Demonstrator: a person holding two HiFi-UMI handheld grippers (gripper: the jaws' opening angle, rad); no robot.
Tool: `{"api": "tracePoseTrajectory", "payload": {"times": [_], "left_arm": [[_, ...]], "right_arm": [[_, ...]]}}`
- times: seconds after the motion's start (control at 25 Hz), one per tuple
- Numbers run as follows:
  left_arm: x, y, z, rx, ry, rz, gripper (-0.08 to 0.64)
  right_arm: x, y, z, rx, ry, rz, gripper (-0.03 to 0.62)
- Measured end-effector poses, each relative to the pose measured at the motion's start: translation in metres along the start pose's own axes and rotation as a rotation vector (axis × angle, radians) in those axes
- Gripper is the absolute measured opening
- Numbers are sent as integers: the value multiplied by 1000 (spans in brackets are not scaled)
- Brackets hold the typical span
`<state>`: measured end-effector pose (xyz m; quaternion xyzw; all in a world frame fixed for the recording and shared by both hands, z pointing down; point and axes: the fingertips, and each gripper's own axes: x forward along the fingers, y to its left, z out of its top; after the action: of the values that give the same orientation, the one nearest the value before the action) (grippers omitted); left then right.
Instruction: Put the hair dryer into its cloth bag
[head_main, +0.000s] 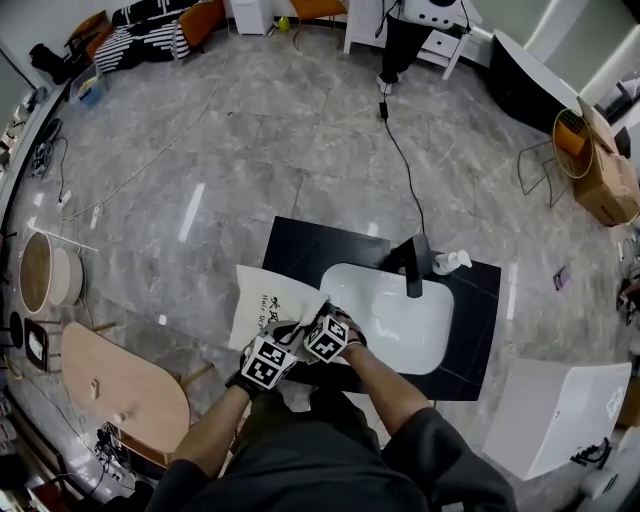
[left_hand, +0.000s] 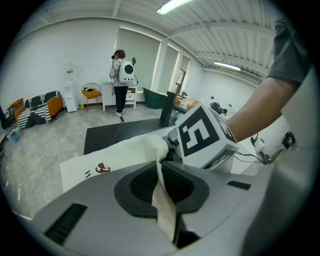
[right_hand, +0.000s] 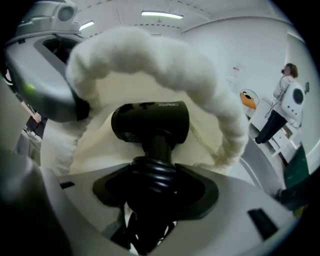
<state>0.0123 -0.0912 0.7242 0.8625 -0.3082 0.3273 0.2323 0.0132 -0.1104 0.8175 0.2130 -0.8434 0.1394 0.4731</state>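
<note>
With the hair dryer (right_hand: 150, 122) clamped by the right hand-held gripper (right_hand: 155, 187) at the mouth of the cloth bag (right_hand: 150, 47), the rim pinched by the left hand-held gripper (left_hand: 162, 187) could be dragged free, collapsing the opening.

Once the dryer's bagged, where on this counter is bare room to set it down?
Bare: the black countertop behind the white cloth bag, and its strip right of the white oval sink basin. Crowded: the front left, where the left gripper and right gripper meet at the bag, and by the black faucet.
</note>
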Motion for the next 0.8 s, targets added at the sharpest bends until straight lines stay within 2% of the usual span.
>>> {"api": "tracePoseTrajectory", "payload": {"times": [0.24,0.44,0.68,0.8], "left_arm": [[1,4,-2,-2,22,-1,29],[3,4,-2,-7,39,-1,29],[5,6,-1,-6,46,-4,29],[5,5,-2,-4,51,-9,29]], "right_arm": [[4,1,-3,23,-17,20,241],[-7,1,-3,36,-92,18,250],[-27,-5,-19,84,-155,-17,255],[-37,-4,-34,95,-166,-7,256]]}}
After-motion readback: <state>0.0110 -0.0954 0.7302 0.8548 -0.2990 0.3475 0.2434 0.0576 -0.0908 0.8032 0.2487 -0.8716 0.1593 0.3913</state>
